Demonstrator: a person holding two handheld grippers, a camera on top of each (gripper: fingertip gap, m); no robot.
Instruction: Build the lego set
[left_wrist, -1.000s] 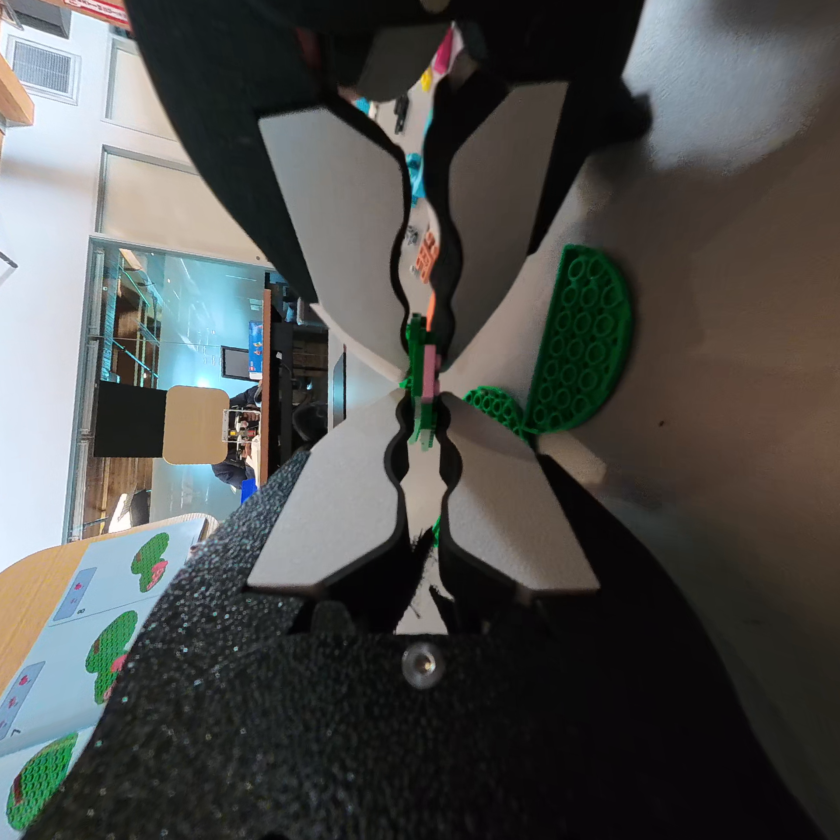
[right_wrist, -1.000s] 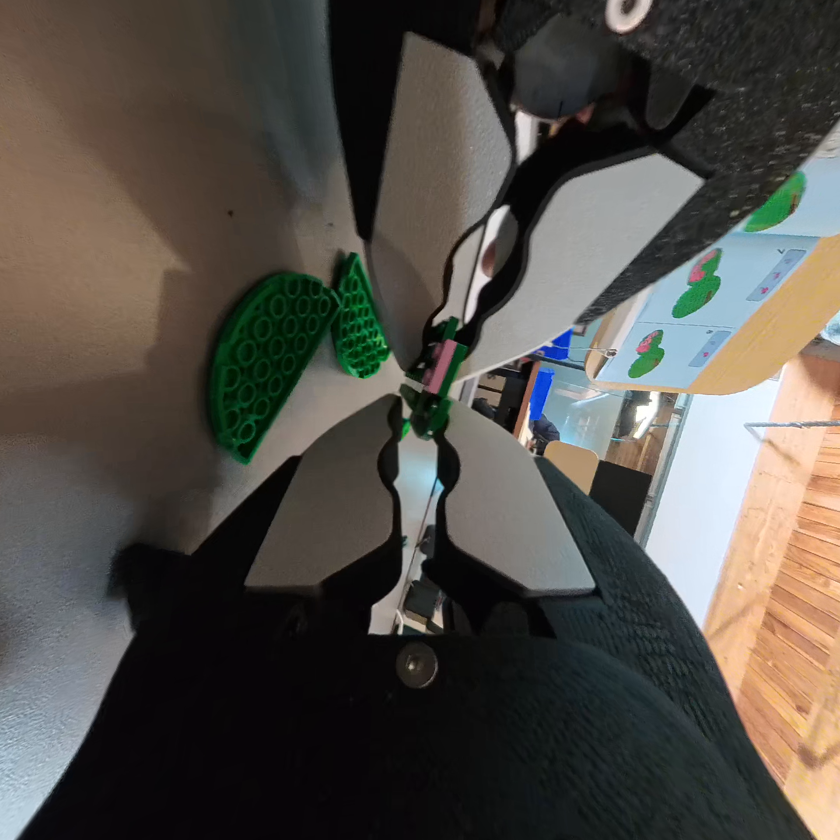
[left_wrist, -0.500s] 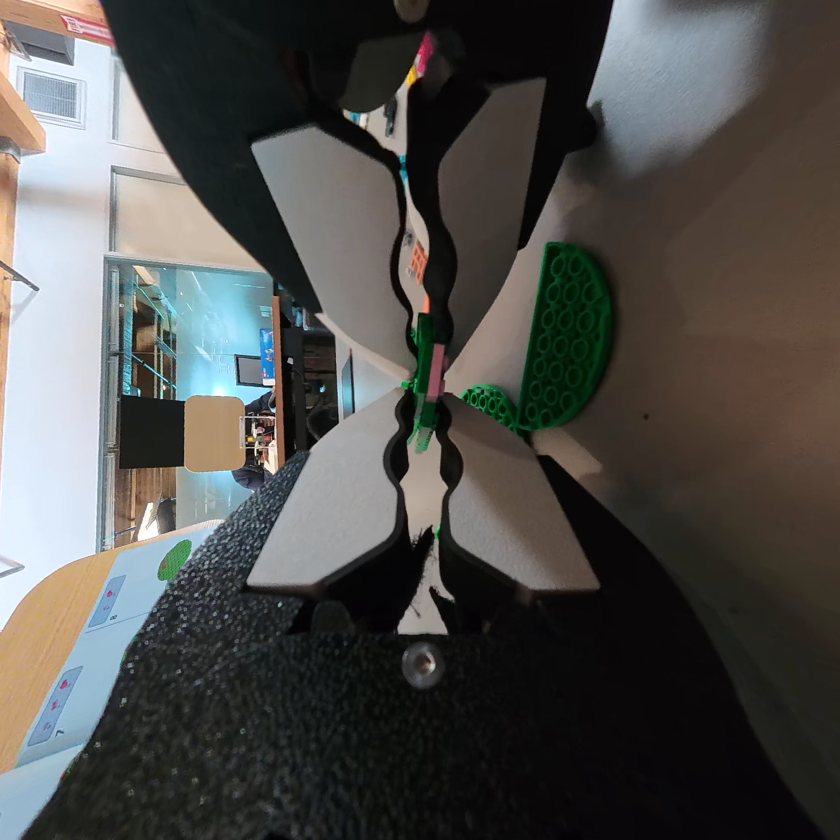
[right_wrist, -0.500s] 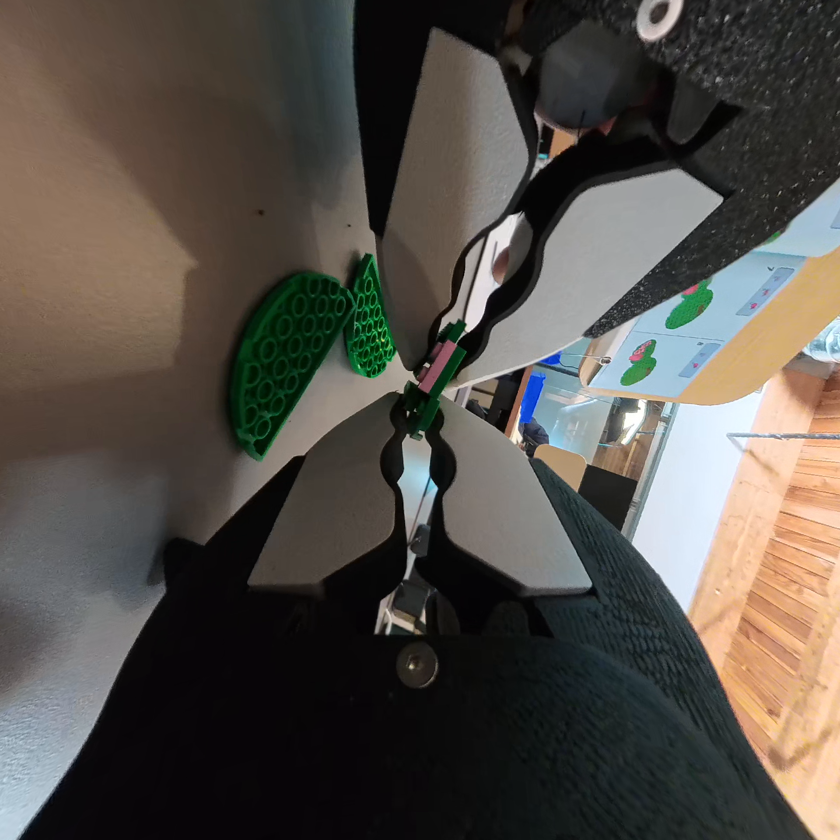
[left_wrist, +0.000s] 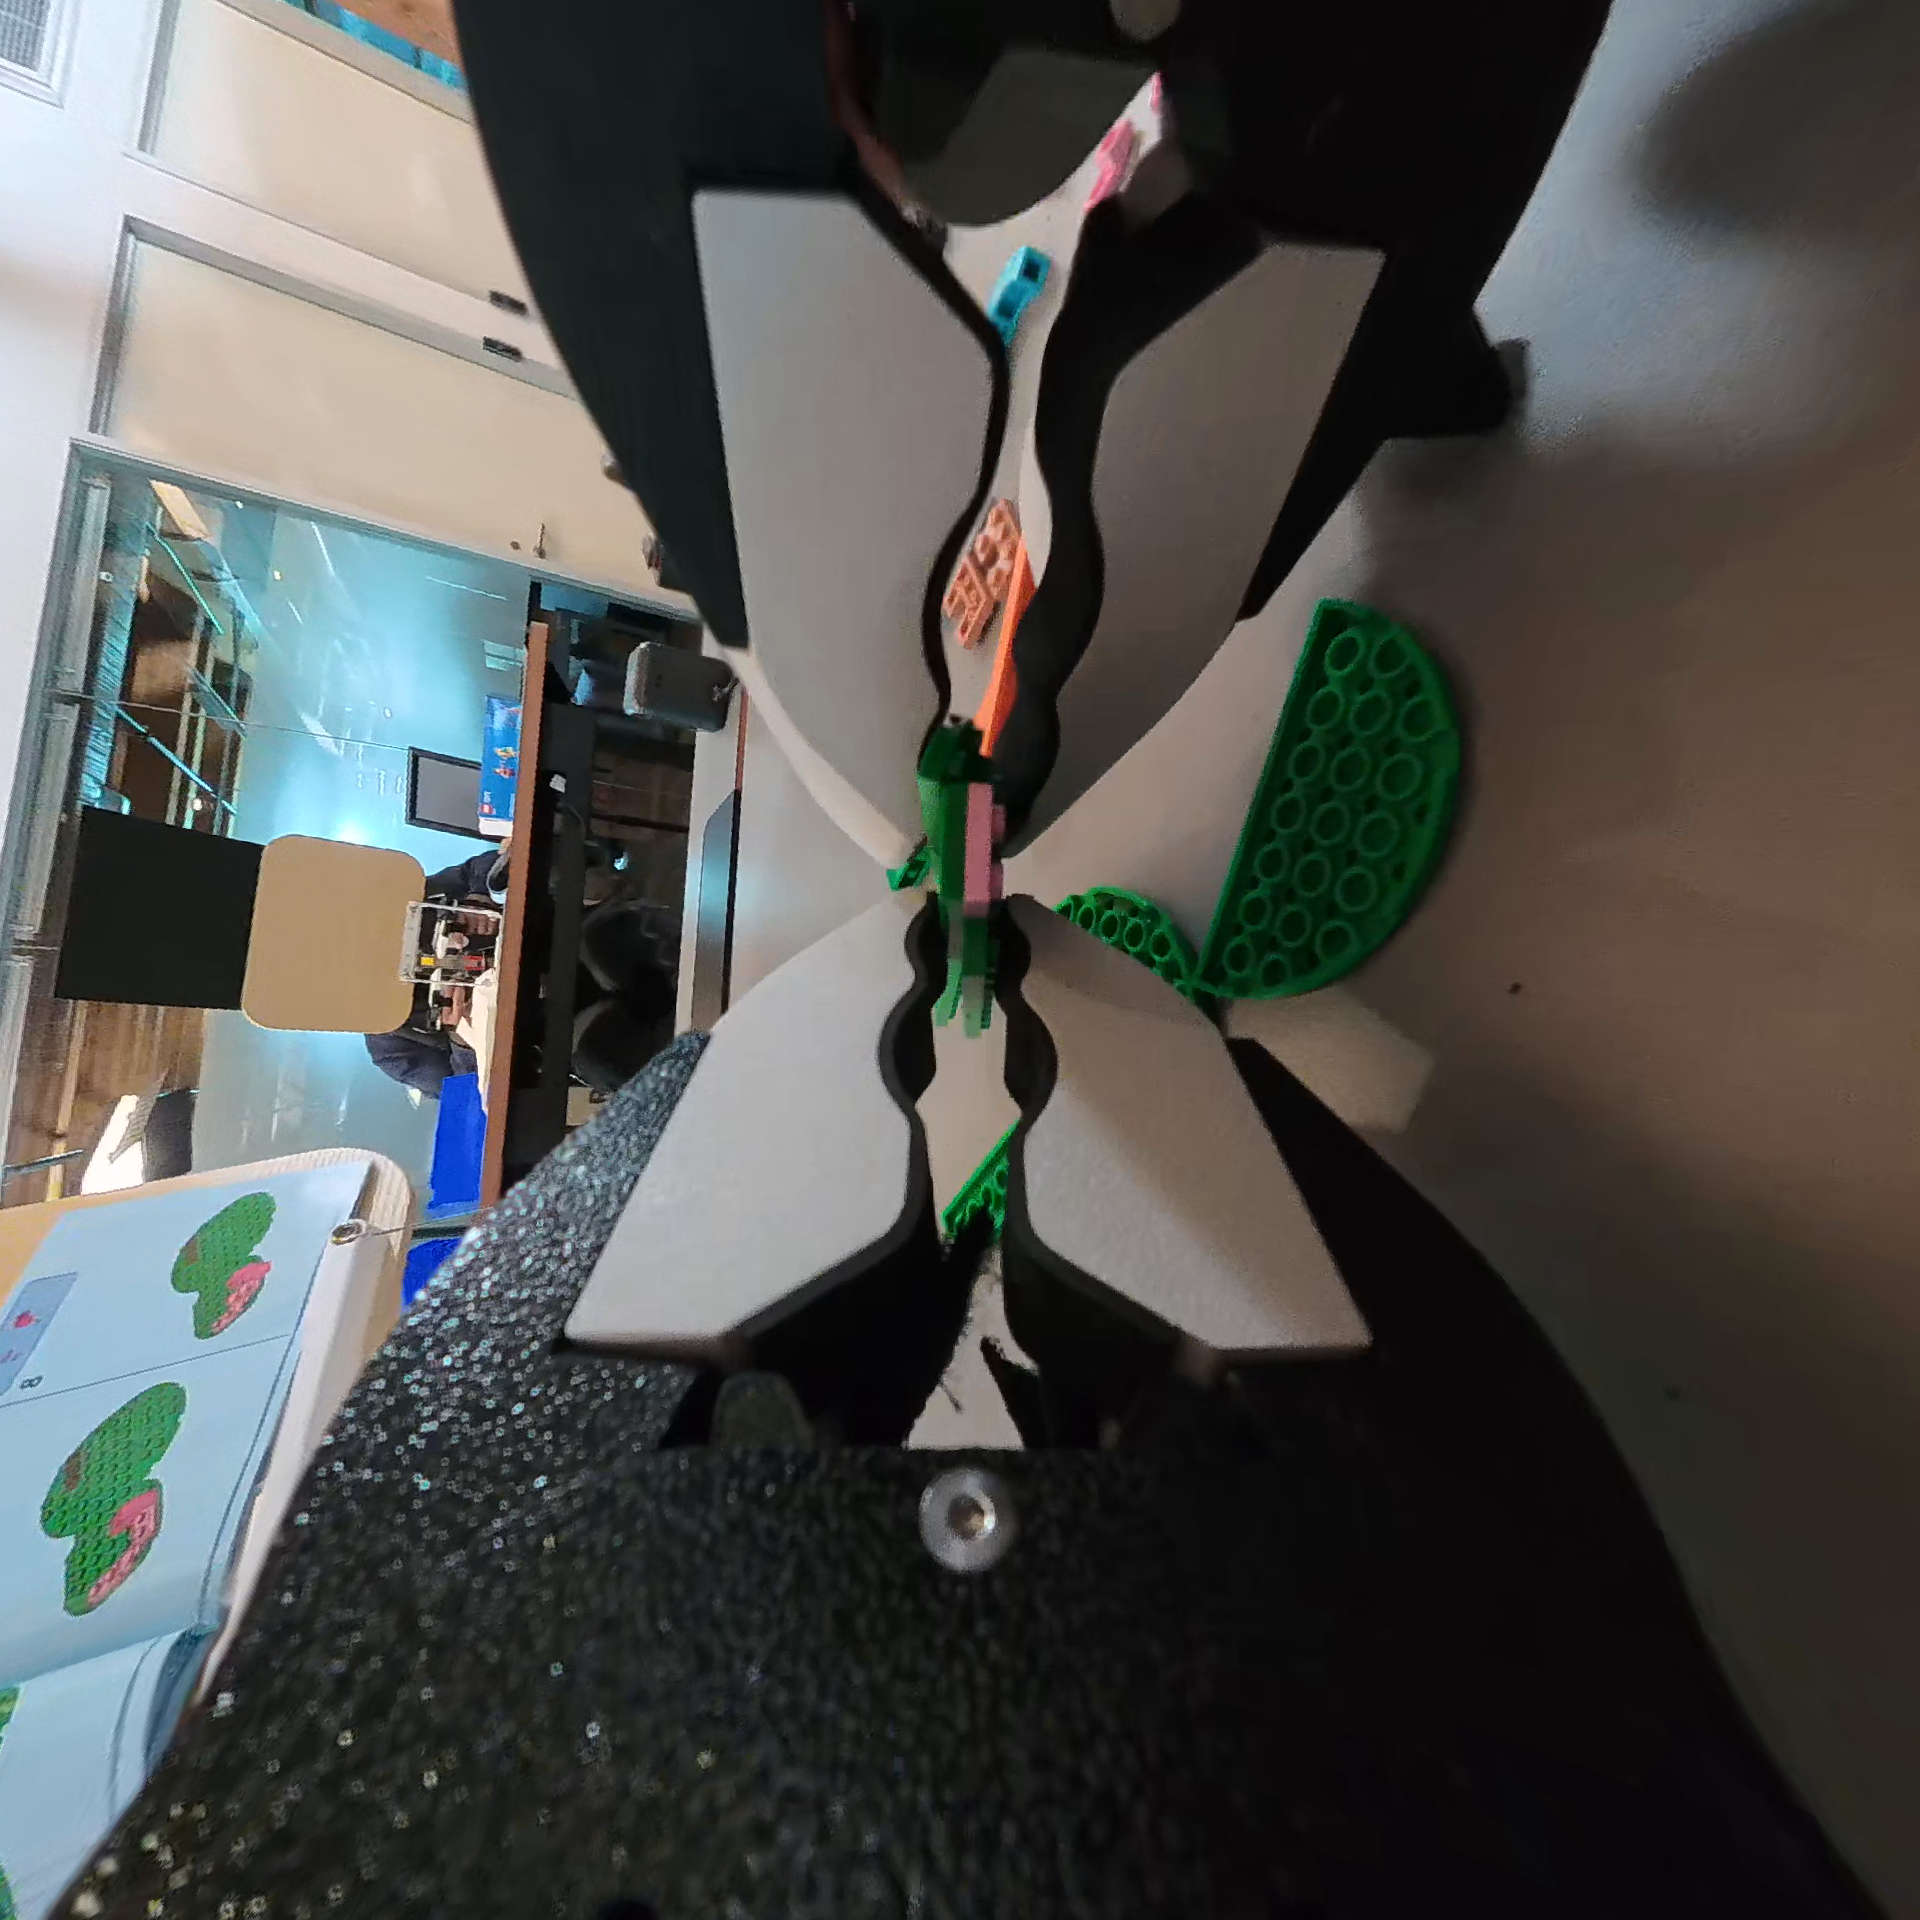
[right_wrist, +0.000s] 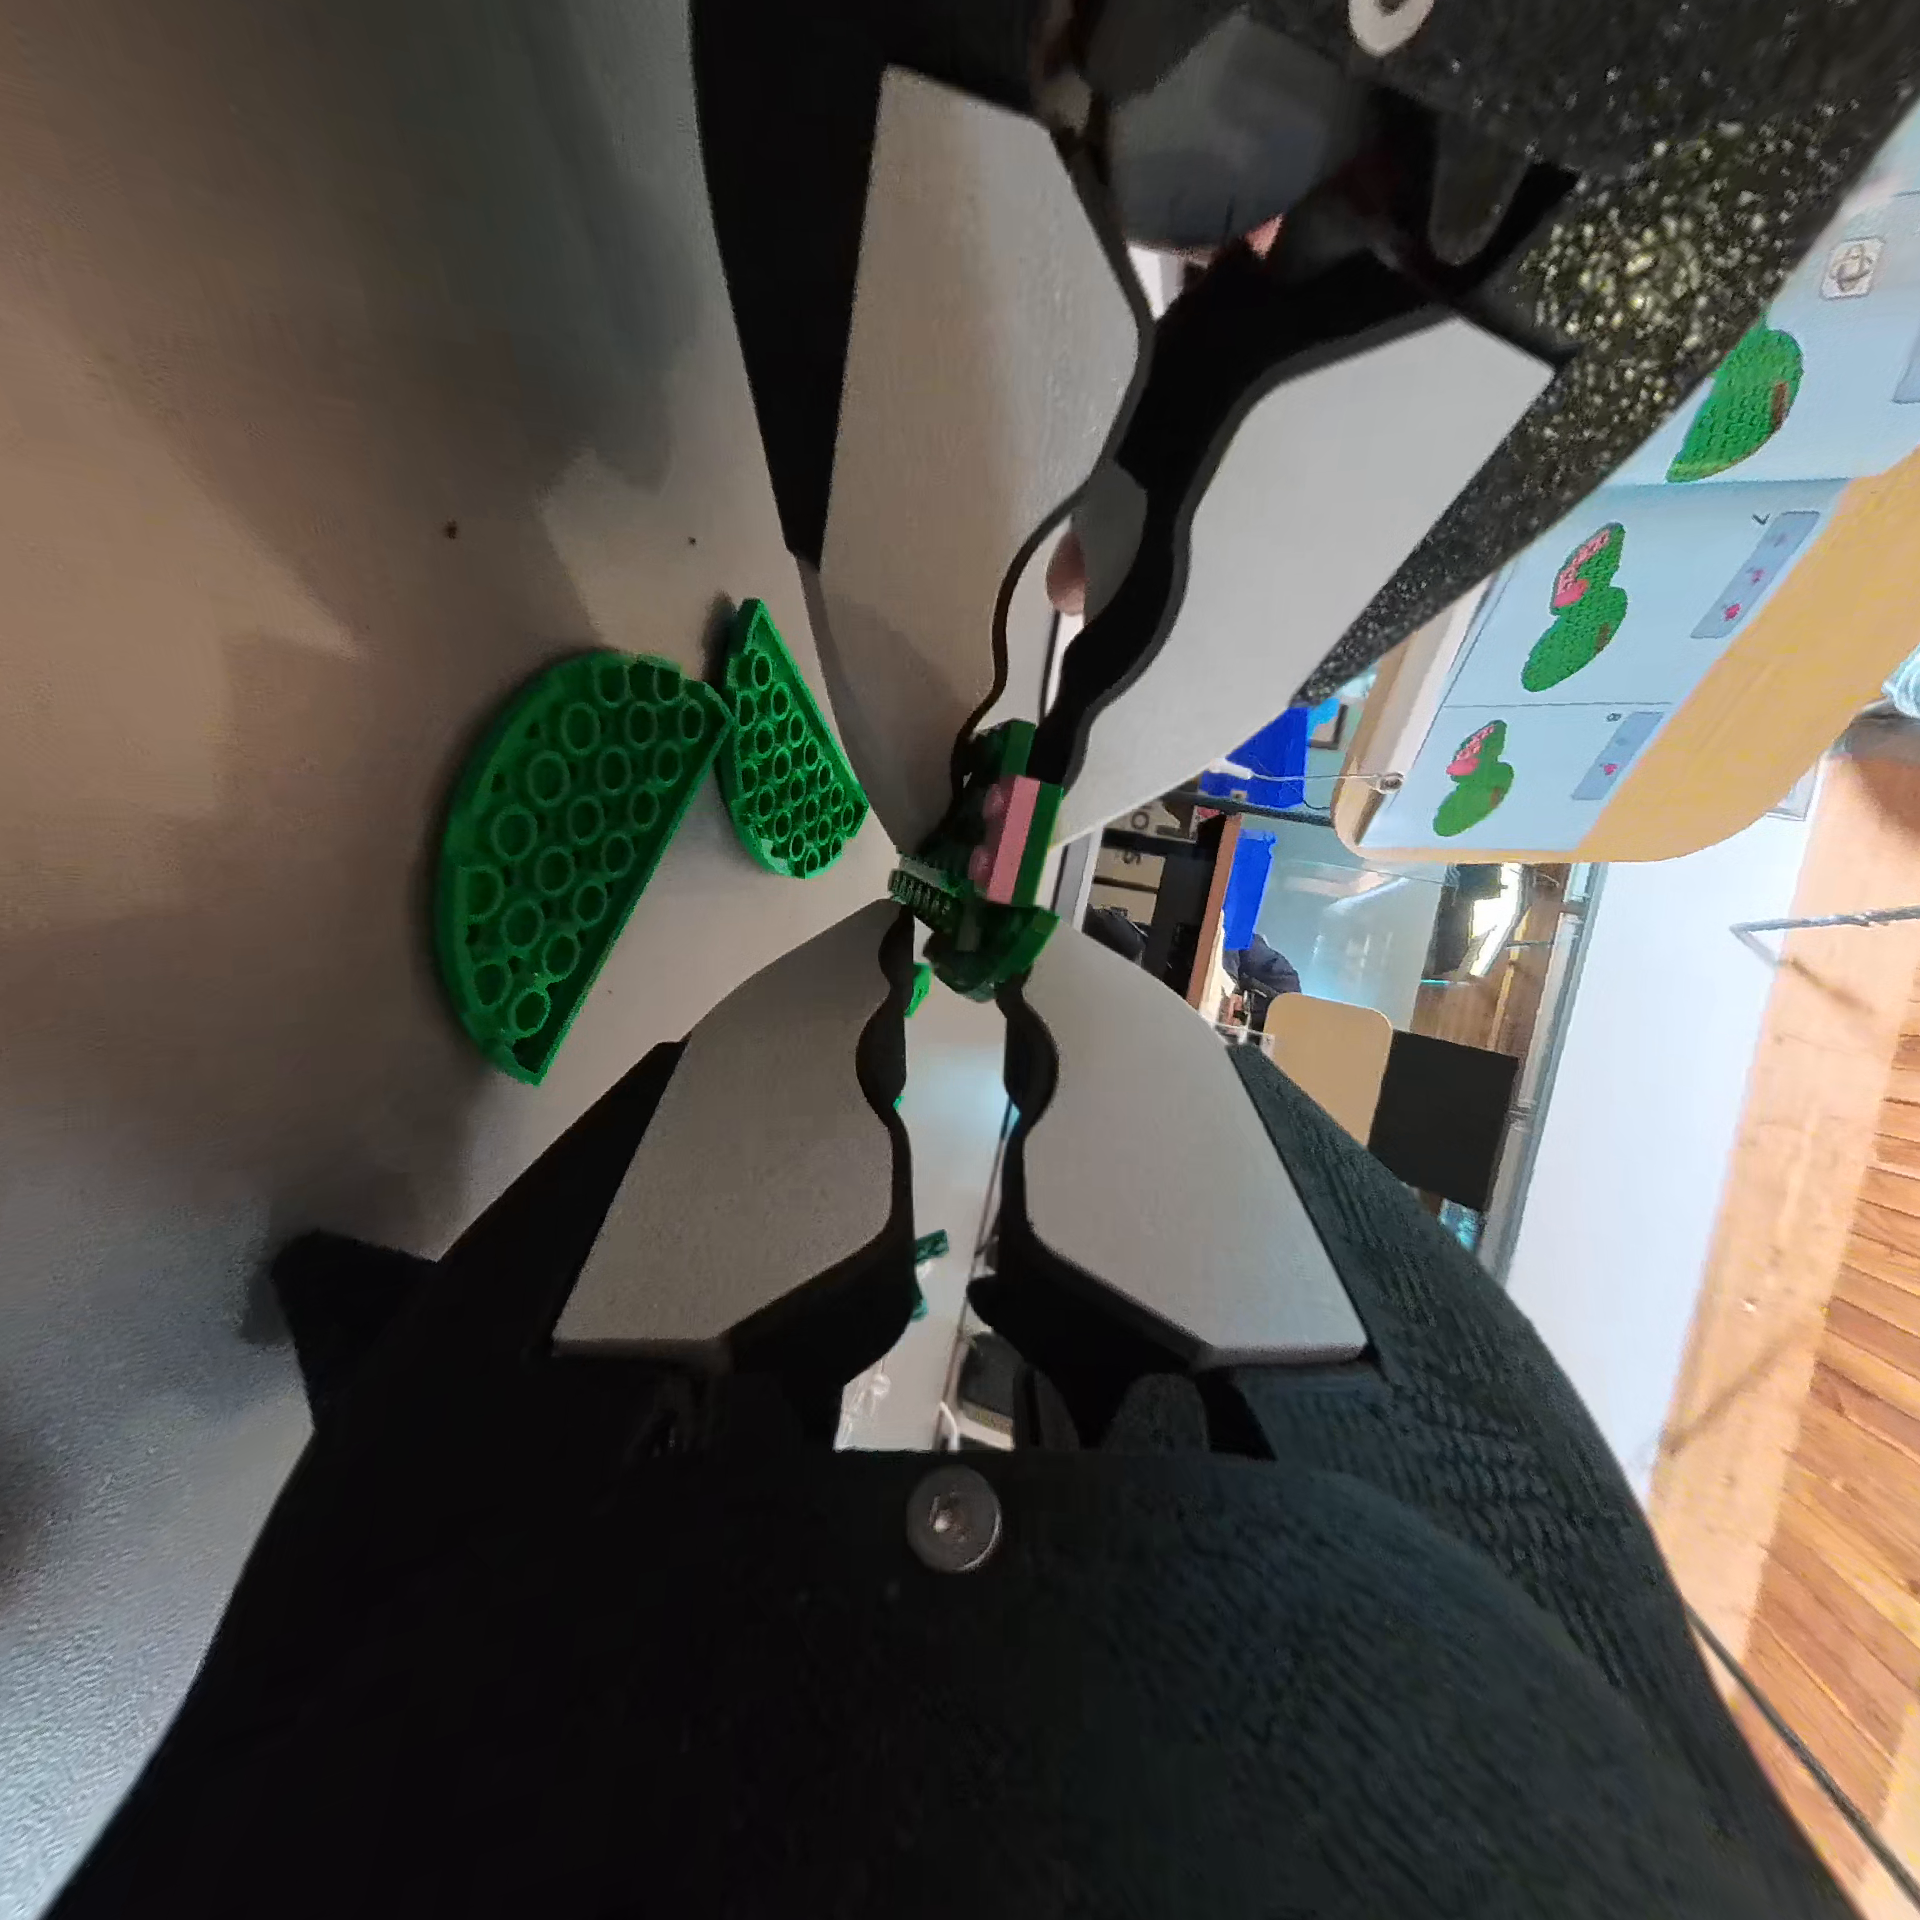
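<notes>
Both tools meet nose to nose over the grey surface (left_wrist: 1662, 935). The left hand-held gripper (left_wrist: 966, 935) is clenched on the lower end of a small green and pink lego stack (left_wrist: 971, 862), and the right hand-held gripper (right_wrist: 961, 940) is clenched on the other end of the same stack (right_wrist: 987, 842), so the piece hangs in the air between them, clear of the surface.

Down on the surface lie two green half-round plates, underside up: a large plate (right_wrist: 561, 842) and a smaller plate (right_wrist: 790, 758), just beside each other, corners nearly touching. Farther off, through the gap in the left view, orange pieces (left_wrist: 992, 582) and a blue brick (left_wrist: 1016, 283) wait. The instruction booklet (right_wrist: 1621, 644) stands off to the side.

This looks like a press-together step, early in the build. To do it well: keep both grips square to the stack, push straight along the studs, no twisting, and hold the pink brick flush so it seats evenly. A skewed squeeze could pop the pieces apart.
</notes>
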